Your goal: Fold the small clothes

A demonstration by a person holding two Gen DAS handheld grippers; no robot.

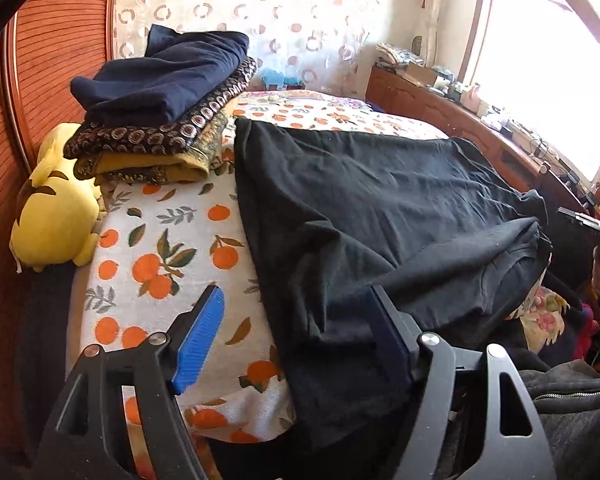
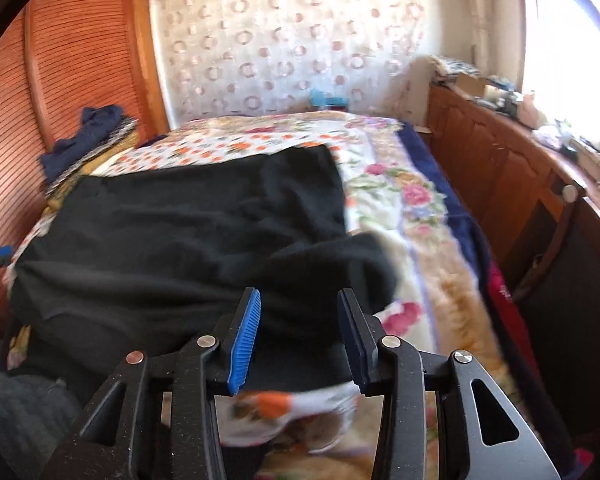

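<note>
Grippers both spread, pinching nothing: left gripper (image 1: 296, 332) at near-left edge of black shirt (image 1: 372, 208), right gripper (image 2: 299, 334) over near-right hem; nip hem w/ both pads, lift evenly, fold far.

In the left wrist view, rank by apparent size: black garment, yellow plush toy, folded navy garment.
1. black garment
2. and 3. folded navy garment and yellow plush toy look alike; the navy one lies farther off, so unranked.

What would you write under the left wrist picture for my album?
Open left gripper over a black garment spread on the orange-print bedspread, near a yellow plush toy.
</note>
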